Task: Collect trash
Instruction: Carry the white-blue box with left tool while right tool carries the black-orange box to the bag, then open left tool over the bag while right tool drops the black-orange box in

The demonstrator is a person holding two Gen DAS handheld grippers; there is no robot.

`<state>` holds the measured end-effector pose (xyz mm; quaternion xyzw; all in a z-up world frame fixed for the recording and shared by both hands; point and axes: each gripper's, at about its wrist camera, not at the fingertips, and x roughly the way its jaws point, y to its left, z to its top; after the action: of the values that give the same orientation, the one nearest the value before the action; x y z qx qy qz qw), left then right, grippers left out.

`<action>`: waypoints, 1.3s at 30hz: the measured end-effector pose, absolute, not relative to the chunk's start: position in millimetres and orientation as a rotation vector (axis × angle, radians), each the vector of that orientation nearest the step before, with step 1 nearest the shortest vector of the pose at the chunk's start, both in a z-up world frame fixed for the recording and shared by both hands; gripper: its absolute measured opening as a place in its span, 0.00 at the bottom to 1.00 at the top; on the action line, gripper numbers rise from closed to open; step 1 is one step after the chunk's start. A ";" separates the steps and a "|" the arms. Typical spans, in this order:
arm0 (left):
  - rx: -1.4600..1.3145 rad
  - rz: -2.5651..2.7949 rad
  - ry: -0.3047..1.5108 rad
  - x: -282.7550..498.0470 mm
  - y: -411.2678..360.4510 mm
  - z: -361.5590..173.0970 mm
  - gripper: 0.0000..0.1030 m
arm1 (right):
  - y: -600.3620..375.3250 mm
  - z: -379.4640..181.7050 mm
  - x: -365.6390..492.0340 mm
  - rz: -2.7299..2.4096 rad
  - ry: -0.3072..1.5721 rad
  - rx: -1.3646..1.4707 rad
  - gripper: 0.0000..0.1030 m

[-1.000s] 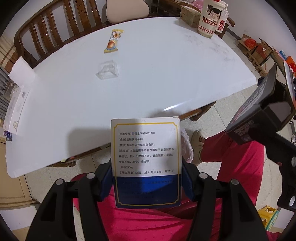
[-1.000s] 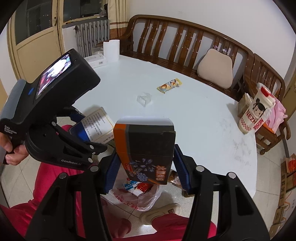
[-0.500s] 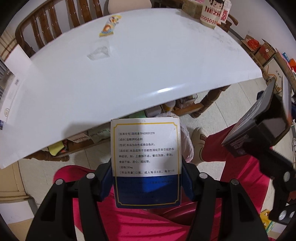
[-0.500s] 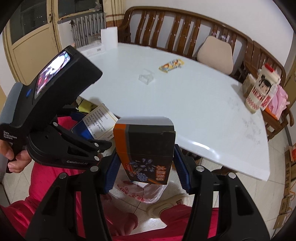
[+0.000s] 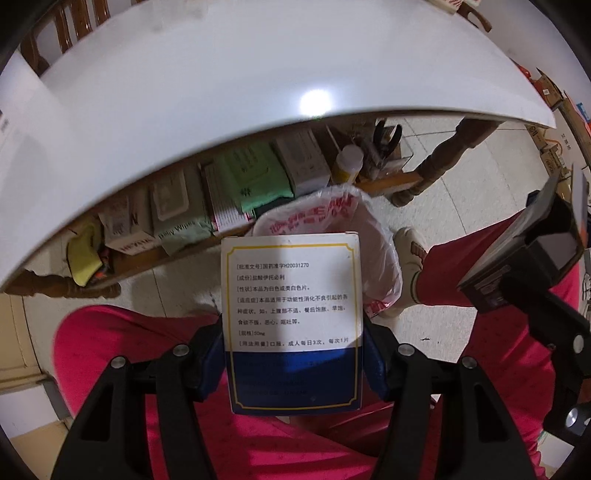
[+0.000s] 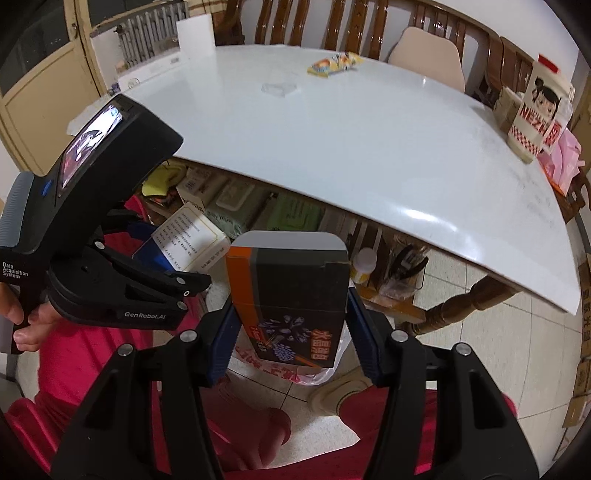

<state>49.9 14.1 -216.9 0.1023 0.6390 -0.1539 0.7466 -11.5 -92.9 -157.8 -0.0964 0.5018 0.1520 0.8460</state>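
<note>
Left gripper [image 5: 293, 365] clamps a white-and-blue medicine box [image 5: 291, 317] upright between its blue pads [image 5: 210, 365], jaws closed onto the box sides. Right gripper [image 6: 288, 339] likewise pinches a dark box with an orange edge [image 6: 288, 299], held upright. Both are off the table, above the person's red trousers [image 5: 129, 350].

Beyond the medicine box, on the tiled floor, sits an open plastic bag with red print [image 5: 373, 236], beside a beige shoe [image 5: 408, 251]. The box blocks the near part of the bag mouth. In the right wrist view the bag [image 6: 295, 369] shows just below the dark box, mostly hidden by it.

White table [image 6: 369, 147] spans the far half. Still on it: a yellow snack wrapper [image 6: 332, 63] at the far side and a clear plastic piece [image 6: 279, 88] just nearer. A tall printed cup [image 6: 535, 110] stands at the right edge. The shelf under the table is crowded with boxes, green packets [image 5: 251, 177] and a small bottle [image 5: 347, 162]. Wooden bench [image 6: 332, 22] behind the table.
</note>
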 end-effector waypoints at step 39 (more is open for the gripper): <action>-0.141 -0.170 1.768 110.7 22.1 -413.1 0.58 | -104.3 -385.1 36.8 0.179 1.461 0.020 0.54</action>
<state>110.7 22.1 -413.1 -0.0614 0.7715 -0.0743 0.6288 36.8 -104.3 -385.1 0.0092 0.6665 0.0817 0.7410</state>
